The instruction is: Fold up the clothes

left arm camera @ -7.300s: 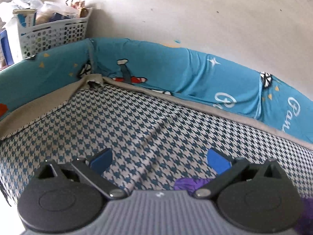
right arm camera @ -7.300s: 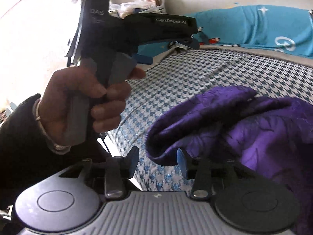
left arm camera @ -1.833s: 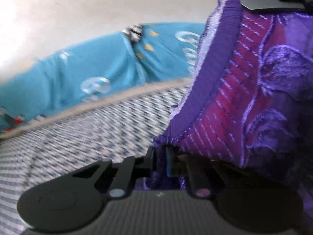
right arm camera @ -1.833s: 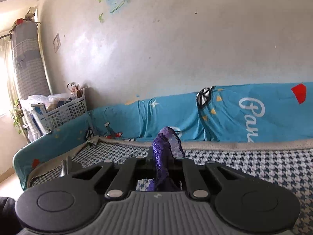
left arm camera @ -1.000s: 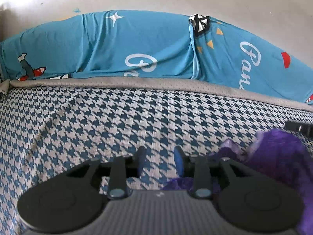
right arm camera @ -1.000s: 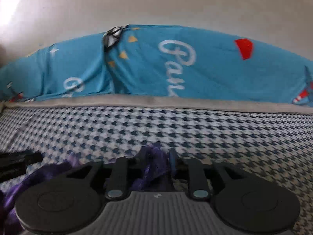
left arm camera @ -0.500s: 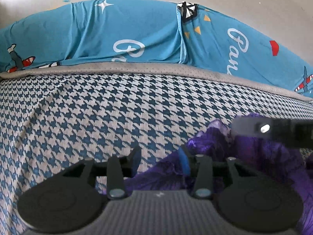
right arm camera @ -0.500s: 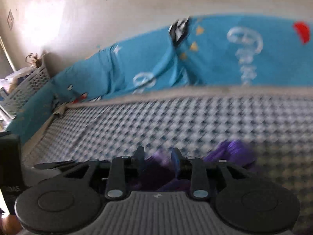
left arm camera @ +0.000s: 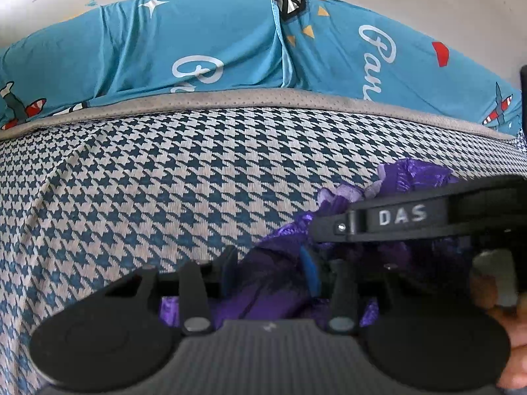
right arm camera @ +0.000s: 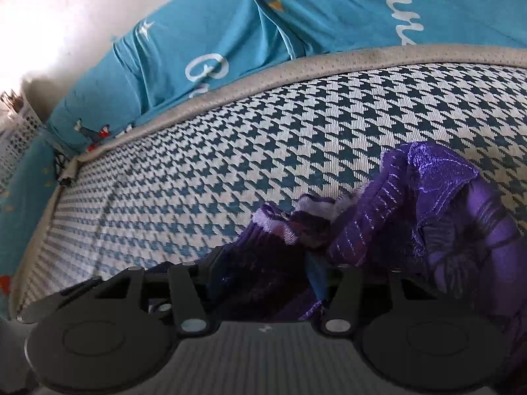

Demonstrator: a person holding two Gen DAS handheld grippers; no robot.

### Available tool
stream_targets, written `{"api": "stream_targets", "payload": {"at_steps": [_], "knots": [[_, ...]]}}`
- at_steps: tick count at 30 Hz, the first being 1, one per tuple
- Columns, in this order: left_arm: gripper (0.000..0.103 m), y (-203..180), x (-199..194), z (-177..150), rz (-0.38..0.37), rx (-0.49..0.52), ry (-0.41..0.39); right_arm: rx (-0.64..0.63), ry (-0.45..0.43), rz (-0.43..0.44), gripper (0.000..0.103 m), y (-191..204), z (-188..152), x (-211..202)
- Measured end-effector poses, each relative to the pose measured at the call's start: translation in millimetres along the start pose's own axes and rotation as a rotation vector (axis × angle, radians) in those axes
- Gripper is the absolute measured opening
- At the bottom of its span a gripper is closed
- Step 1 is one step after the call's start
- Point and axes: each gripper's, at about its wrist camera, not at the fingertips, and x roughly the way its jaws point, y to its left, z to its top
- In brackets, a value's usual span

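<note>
A crumpled purple satin garment (left arm camera: pixel 411 174) with a frilled pale edge lies on the houndstooth bed cover (left arm camera: pixel 164 181). My left gripper (left arm camera: pixel 268 271) is open low over its near left part, with purple cloth lying between the fingers. The right tool's black body marked DAS (left arm camera: pixel 402 215) crosses in front of the garment, held by a hand (left arm camera: pixel 513 355). In the right wrist view the garment (right arm camera: pixel 428 197) is heaped to the right. My right gripper (right arm camera: pixel 265 270) is open over its dark folds, and cloth lies in the gap there too.
A blue printed bolster (left arm camera: pixel 230 42) runs along the wall behind the bed, with a grey piped mattress edge (right arm camera: pixel 263 79) below it. The houndstooth cover (right arm camera: pixel 197 164) stretches bare to the left. A white perforated basket (right arm camera: pixel 16 131) stands at the far left corner.
Both grippers have come down with the garment from its lifted hold onto the bed. Their fingers have spread wider over the last second. The right tool has moved in closer beside the left.
</note>
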Motion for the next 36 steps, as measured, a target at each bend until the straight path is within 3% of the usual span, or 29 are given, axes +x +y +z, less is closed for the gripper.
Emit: {"api": "stream_targets", "payload": {"at_steps": [1, 4, 11, 13, 16, 21, 27, 28, 30, 32, 35, 36], "knots": [[0.042, 1, -1, 1, -0.003, -0.002, -0.002, -0.001, -0.004, -0.006, 0.025, -1, 0, 1], [0.047, 3, -3, 3, -0.01, -0.006, -0.015, 0.007, -0.022, 0.015, 0.012, -4, -1, 0], [0.082, 10, -18, 13, -0.027, -0.011, -0.121, -0.041, -0.181, 0.133, 0.01, 3, 6, -33], [0.086, 12, -22, 16, -0.038, -0.002, -0.156, -0.048, -0.216, 0.167, 0.01, 4, 9, -40], [0.1, 14, -25, 21, -0.119, -0.005, -0.168, -0.061, -0.246, 0.206, 0.01, 10, 12, -47], [0.1, 4, -30, 23, -0.162, 0.071, -0.202, -0.112, -0.28, 0.256, 0.01, 16, 11, -59], [0.1, -3, -17, 21, -0.168, 0.094, -0.147, -0.173, -0.32, 0.315, 0.01, 23, 10, -73], [0.099, -1, -15, 22, -0.17, 0.078, -0.142, -0.183, -0.327, 0.325, 0.01, 24, 9, -76], [0.084, 4, -12, 22, -0.186, 0.042, -0.131, -0.204, -0.334, 0.33, 0.01, 26, 8, -79], [0.046, 5, -6, 22, -0.191, 0.031, -0.102, -0.225, -0.331, 0.318, 0.01, 28, 7, -80], [0.023, 4, 5, 19, -0.175, 0.032, -0.056, -0.236, -0.304, 0.29, 0.014, 26, 6, -78], [0.021, 3, 7, 17, -0.166, 0.033, -0.046, -0.236, -0.29, 0.279, 0.016, 24, 6, -77]]}}
